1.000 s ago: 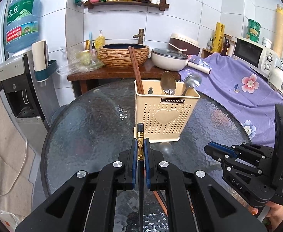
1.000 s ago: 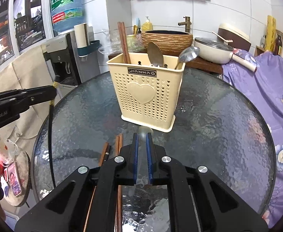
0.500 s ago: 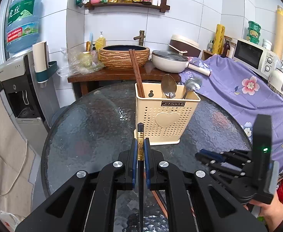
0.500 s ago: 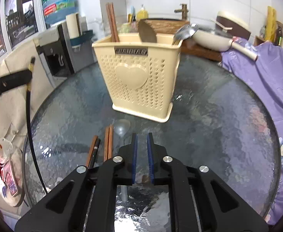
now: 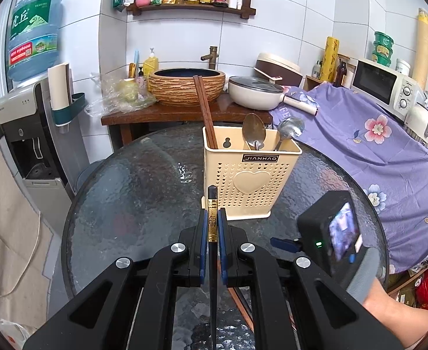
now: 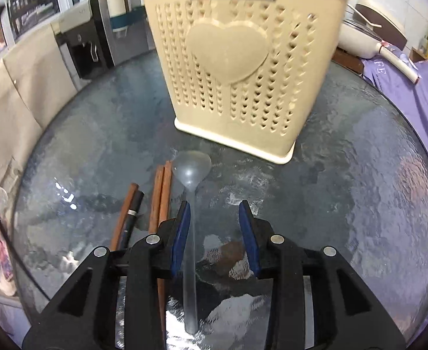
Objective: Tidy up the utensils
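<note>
Near the table's middle stands the cream utensil holder (image 5: pixel 250 186), with brown chopsticks (image 5: pixel 205 110) and two metal spoons (image 5: pixel 253 131) upright inside. Just in front of it a clear plastic spoon (image 6: pixel 191 233) lies on the glass table (image 6: pixel 360 204), four loose chopsticks (image 6: pixel 161 198) beside it. My right gripper (image 6: pixel 214 227) has just been opening; its jaws stand spread, the spoon's handle between them near one pad. My left gripper (image 5: pixel 213 227) pinches a black chopstick (image 5: pixel 212 221) with a gold band, pads pressed against it.
</note>
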